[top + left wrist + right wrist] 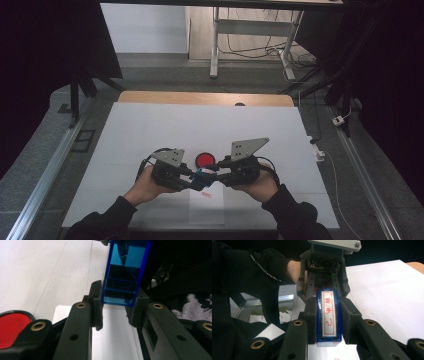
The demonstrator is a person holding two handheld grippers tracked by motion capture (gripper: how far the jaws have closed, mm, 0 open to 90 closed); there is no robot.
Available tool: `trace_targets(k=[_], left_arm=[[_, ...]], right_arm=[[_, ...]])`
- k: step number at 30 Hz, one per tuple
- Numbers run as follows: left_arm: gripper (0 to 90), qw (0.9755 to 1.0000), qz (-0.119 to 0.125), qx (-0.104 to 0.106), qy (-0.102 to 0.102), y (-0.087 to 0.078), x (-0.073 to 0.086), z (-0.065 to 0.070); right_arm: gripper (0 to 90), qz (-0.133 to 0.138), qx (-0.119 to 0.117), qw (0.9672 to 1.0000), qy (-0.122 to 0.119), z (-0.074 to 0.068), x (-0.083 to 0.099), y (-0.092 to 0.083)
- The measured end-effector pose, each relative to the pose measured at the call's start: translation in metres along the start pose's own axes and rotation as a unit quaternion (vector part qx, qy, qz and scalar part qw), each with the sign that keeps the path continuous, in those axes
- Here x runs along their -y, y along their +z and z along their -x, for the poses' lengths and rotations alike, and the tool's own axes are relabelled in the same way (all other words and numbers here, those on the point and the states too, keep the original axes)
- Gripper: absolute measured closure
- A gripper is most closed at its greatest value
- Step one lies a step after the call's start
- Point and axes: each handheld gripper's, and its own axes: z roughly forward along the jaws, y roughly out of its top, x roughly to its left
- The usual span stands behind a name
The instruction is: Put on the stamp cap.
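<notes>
Both grippers are gripping one thing between them: a translucent blue plastic stamp (202, 176) with a white label bearing red characters (329, 315). It is being held in the air just above a white sheet of paper (206, 207) that is lying at the near edge of the white table surface (150, 125). The left gripper (192, 181) is coming in from the left and the right gripper (210, 175) from the right, their tips meeting over the paper. In the left gripper view the jaws are pressing on both sides of the stamp's lower end (120, 293); in the right gripper view the jaws are clamping the labelled body from either side, nearly as closed as they go. A round red ink pad in a black rim (204, 159) is sitting on the surface just beyond the grippers, toward the far edge. A faint red mark (206, 194) is showing on the paper beneath the stamp.

The step in hand looks like a handover or a pulling apart of the stamp between the two grippers. The next move probably calls for one gripper to be holding firm while the other is easing away, keeping the stamp level.
</notes>
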Motion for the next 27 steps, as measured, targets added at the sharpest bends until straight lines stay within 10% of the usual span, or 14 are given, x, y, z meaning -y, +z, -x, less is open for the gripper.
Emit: trace_targets(k=[15, 27], left_arm=[[68.6, 0.9999, 0.010, -0.004, 0.012, -0.0019, -0.0006, 0.0017], [52.8, 0.9985, -0.016, -0.052, -0.007, 0.0008, 0.0000, 0.0029]], right_arm=[[70.0, 0.010, -0.007, 0.9999, -0.001, 0.0007, -0.0005, -0.0019], [70.0, -0.001, 0.019, 0.9998, -0.010, 0.0007, -0.0004, -0.0025]])
